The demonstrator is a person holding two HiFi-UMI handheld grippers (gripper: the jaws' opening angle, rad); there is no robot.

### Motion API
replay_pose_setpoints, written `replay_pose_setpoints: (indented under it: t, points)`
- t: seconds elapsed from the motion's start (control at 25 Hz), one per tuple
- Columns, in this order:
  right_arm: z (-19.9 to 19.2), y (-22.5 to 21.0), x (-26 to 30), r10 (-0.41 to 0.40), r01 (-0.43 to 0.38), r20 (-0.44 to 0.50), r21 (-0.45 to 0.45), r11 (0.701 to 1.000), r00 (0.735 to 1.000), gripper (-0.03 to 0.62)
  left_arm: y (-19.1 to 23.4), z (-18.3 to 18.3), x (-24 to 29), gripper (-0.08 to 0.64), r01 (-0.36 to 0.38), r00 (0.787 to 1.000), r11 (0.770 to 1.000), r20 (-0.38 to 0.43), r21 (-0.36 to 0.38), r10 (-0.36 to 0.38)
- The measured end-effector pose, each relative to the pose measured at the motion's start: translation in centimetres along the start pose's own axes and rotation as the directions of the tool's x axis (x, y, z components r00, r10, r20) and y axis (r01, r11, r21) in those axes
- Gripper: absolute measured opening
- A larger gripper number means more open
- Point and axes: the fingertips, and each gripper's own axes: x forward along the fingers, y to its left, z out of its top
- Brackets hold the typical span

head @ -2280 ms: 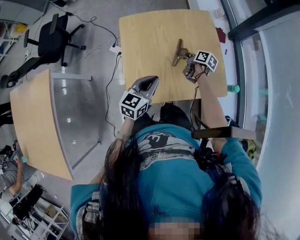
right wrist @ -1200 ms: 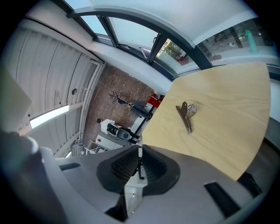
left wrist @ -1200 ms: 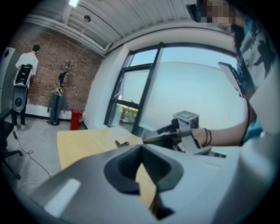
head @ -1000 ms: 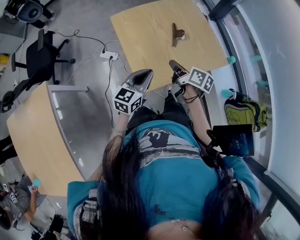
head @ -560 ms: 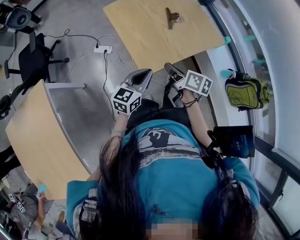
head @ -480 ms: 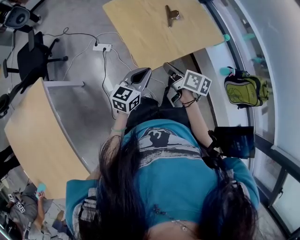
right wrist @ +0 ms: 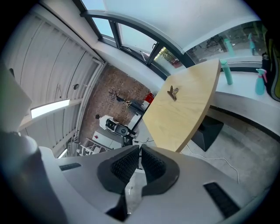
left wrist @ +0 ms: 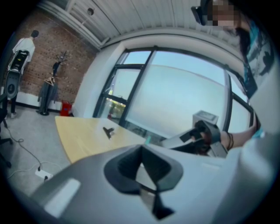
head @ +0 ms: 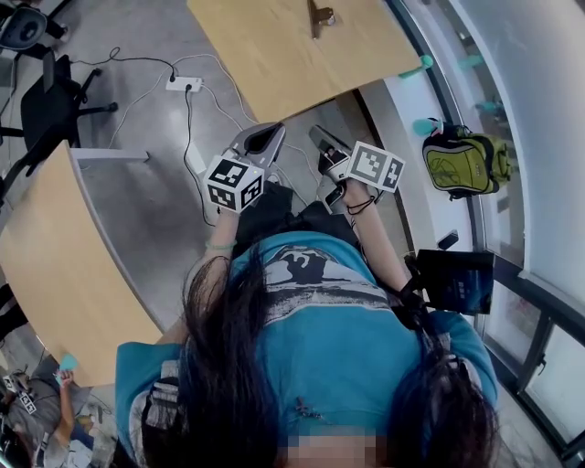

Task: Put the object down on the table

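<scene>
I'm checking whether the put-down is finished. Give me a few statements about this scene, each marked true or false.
1. The clip lies on the wooden table. True.
2. The right tool grips the clip. False: its jaws are shut on nothing, well short of the table.
3. The left tool holds nothing. True.
4. A red backpack sits on the table. False: a green backpack lies off the table, by the window.

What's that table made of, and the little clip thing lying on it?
The table looks like light wood or a wood-look laminate: pale yellow-tan, smooth, matte with hardly any glare. The clip seems to be metal, judging by its dark brownish colour and thin, stiff handles, but it is too small to be sure.
</scene>
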Motion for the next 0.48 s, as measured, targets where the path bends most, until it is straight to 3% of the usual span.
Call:
replay_pose_setpoints:
  t: [0.28, 0.48]
  points:
    - [-2.0, -0.5, -3.6, 0.007, -0.007, 0.011, 0.001, 1.000, 1.000, 0.026, -3.8, -0.5, -0.6, 0.003, 0.010, 1.000, 1.000, 0.001, 0.013, -0.010]
    - [-4.4, -1.1, -7.6, 0.020, -0.020, 0.022, 0.012, 1.000, 1.000, 0.026, -8.8, -1.7, -1.4, 0.003, 0.037, 0.999, 0.999, -0.005, 0.041, -0.036]
